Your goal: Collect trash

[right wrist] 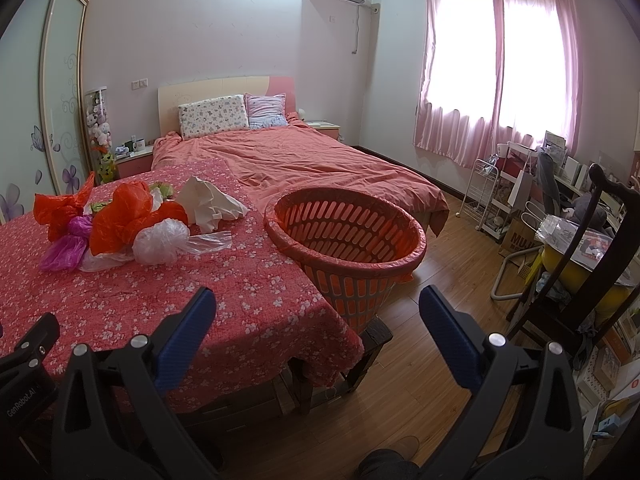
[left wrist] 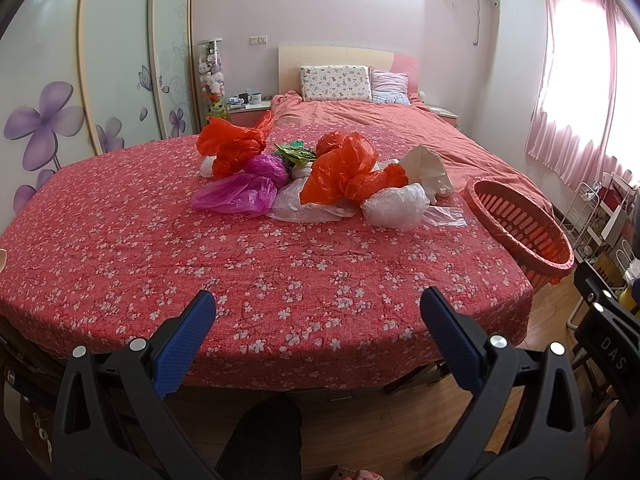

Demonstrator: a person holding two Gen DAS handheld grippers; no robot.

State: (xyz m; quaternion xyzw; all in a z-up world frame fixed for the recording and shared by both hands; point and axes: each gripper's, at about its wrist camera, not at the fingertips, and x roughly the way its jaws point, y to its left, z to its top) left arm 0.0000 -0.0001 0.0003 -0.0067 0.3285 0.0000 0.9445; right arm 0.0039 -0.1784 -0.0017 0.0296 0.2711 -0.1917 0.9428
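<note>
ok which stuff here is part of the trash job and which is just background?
Job:
red bags
magenta bags
clear bags
white crumpled paper
green wrapper
orange basket
left gripper, open
right gripper, open

Background:
pillows
mugs
plush toys
white cart

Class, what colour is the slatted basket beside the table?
Orange-red basket, clearest in the right wrist view.
</note>
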